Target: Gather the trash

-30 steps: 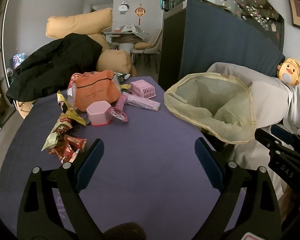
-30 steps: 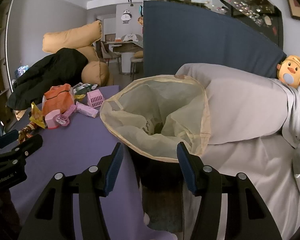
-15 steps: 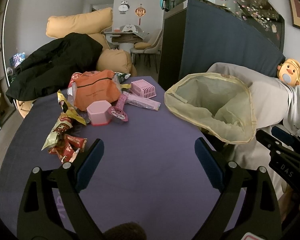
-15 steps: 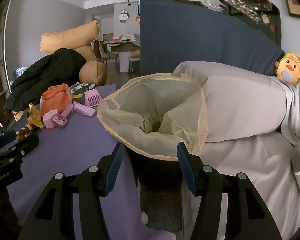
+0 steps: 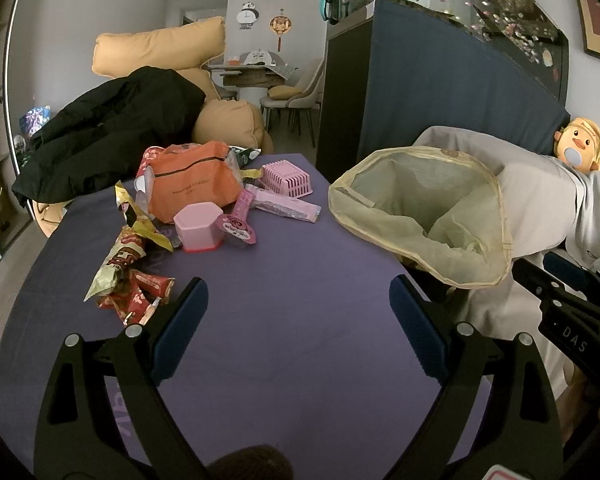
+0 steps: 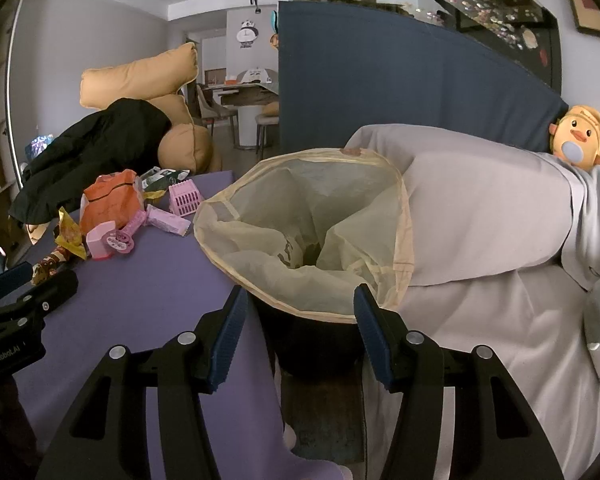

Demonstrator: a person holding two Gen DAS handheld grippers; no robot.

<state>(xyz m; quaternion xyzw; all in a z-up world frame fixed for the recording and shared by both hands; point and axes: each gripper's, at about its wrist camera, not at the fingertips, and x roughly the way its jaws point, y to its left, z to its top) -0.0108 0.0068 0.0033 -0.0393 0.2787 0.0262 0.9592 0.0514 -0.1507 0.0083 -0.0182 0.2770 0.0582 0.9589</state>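
Purple cloth covers the table before us, and the trash lies in a heap at its far left: crumpled red and yellow snack wrappers, a pink hexagonal plastic cup, an orange paper bag, a long pink sachet and a small pink slatted basket. Our left gripper hangs over bare cloth with its jaws wide apart and nothing between them; the red wrappers sit just beside its left finger, the rest of the heap farther ahead and to the left. At the table's right edge stands the bin lined with a pale yellow translucent bag, mouth open. Our right gripper hovers near that bag's front rim, jaws apart and empty, the bin's dark body showing between them.

Only the right wrist view looks down into the liner, where something dark lies at the bottom; we cannot tell what. It also shows the grey sheeted cushion pressing the bag's right side. The left view alone shows the broad open stretch of cloth between heap and bin.
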